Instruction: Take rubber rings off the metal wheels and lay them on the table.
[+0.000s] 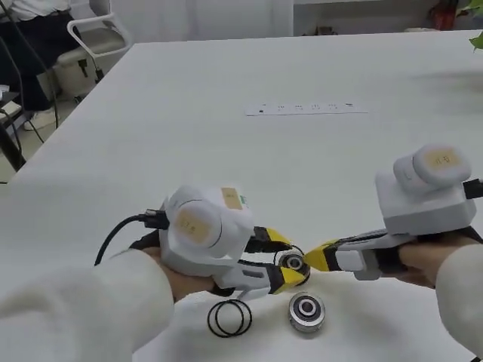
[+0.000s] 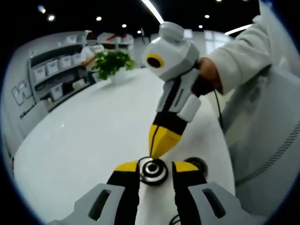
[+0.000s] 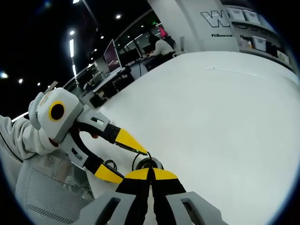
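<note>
Left gripper: clamped on the wheel, one yellow-tipped jaw on each side, held just above the table.
Wheel: a metal disc with a dark hub. In the left gripper view it sits squarely between that gripper's own jaws, close to their tips.
Right gripper: comes in from the right, its jaws pressed together and their tips touching the wheel's rim.
Ring: a thin black loop lifted off the wheel's edge. It seems to be pinched in the right gripper's tips, though it is too thin to be sure.
Second wheel: lies flat on the table, just nearer the person than the held wheel and apart from both grippers.
Loose rings: two black rings overlapping on the table, left of the second wheel and below the left gripper's jaws.
Hands: a hand in a white sleeve holds each gripper.
Writing, wall: a large "W" with a line of smaller letters under it that is too blurred to read. The same "W" shows in the left gripper view.
Writing, grippers: a round tan sticker on each body, with print too small to read.
Strip: a white strip lying flat on the far part of the table, with a row of small dark marks that cannot be read.
Plant: green leaves at the table's far edge in the left gripper view.
</note>
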A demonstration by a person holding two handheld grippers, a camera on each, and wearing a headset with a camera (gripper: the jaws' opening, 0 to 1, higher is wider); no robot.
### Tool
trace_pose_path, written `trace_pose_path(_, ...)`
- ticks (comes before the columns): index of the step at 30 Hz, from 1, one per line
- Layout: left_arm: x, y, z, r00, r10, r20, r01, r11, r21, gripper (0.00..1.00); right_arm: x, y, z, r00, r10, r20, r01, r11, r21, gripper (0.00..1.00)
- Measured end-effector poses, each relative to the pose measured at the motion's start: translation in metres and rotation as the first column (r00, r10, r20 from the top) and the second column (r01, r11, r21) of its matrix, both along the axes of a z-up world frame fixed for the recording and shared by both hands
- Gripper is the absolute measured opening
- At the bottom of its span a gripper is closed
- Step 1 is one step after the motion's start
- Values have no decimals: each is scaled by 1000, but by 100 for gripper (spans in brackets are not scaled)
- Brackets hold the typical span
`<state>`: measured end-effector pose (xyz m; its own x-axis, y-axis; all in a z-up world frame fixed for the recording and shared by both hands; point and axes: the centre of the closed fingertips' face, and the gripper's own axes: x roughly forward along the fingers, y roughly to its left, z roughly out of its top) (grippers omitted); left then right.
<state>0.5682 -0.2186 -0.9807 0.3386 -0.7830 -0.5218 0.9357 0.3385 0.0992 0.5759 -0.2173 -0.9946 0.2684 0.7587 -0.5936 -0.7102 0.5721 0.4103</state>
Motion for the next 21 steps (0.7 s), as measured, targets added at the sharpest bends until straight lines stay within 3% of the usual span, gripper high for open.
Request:
trace_pose_path(4,0,-3,18,1000,1,10,0,999,-48,33,0,1,1,1000,-1,0,1,1000,4,0)
trace_pose_path(14,0,0,57,998,-21,62,24,999,-46,46,0,1,4,1000,-7,-3,7,1000,19,0)
trace_pose_path(21,-11,3,75,997,-48,65,51,997,-50,50,0,3,5,1000,-1,-2,1,1000,26,0)
